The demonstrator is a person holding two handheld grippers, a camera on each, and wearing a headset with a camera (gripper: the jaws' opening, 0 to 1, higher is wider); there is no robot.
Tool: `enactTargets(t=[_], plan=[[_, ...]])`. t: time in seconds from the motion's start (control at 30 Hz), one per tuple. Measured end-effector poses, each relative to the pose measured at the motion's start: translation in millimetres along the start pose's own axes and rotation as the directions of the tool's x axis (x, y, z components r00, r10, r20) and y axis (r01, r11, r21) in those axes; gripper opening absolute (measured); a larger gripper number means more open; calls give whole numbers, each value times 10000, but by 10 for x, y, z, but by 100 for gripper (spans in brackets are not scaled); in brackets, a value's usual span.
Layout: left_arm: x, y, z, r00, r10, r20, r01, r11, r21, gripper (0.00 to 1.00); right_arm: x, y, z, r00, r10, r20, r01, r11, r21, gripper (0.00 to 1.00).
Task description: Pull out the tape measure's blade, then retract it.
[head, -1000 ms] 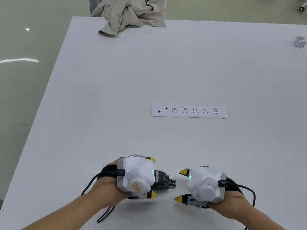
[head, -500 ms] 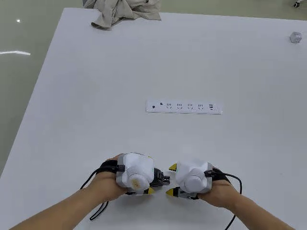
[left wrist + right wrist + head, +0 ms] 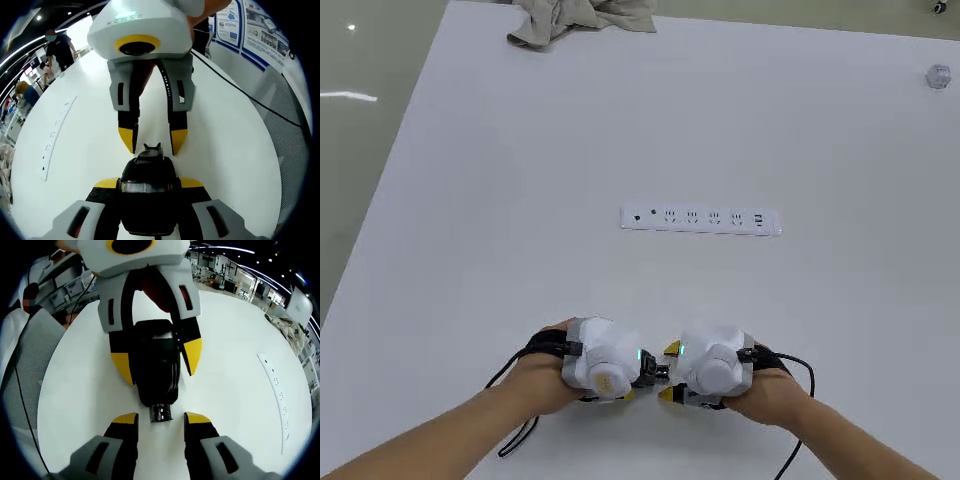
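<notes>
Bare table (image 3: 520, 230) lies open to left, right and ahead of the left gripper (image 3: 638, 373) and right gripper (image 3: 668, 372). Obstacles: a power strip (image 3: 700, 219) crosswise ahead (well apart from both), a crumpled cloth (image 3: 570, 20) at the far-left corner, a small grey object (image 3: 939, 76) far right.

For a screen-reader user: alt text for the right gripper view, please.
The left gripper clamps a black tape measure over a white table; its blade hook sits between the open jaws of the right gripper.
</notes>
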State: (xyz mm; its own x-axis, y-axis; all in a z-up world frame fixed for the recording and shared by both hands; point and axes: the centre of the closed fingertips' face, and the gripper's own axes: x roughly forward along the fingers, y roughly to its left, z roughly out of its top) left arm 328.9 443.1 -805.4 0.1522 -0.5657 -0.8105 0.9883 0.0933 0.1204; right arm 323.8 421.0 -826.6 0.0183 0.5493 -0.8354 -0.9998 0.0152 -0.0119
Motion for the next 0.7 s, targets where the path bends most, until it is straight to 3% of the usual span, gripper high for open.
enactTargets(t=[0.4, 0.7], plan=[[-1, 4, 2, 10000, 73, -51, -72, 9998, 194, 41, 30, 27, 22, 9998, 183, 105, -181, 9996, -210, 25], [2, 13, -14, 9993, 47, -365, -40, 9998, 193, 41, 38, -2, 23, 9998, 180, 95, -180, 9998, -10, 17]])
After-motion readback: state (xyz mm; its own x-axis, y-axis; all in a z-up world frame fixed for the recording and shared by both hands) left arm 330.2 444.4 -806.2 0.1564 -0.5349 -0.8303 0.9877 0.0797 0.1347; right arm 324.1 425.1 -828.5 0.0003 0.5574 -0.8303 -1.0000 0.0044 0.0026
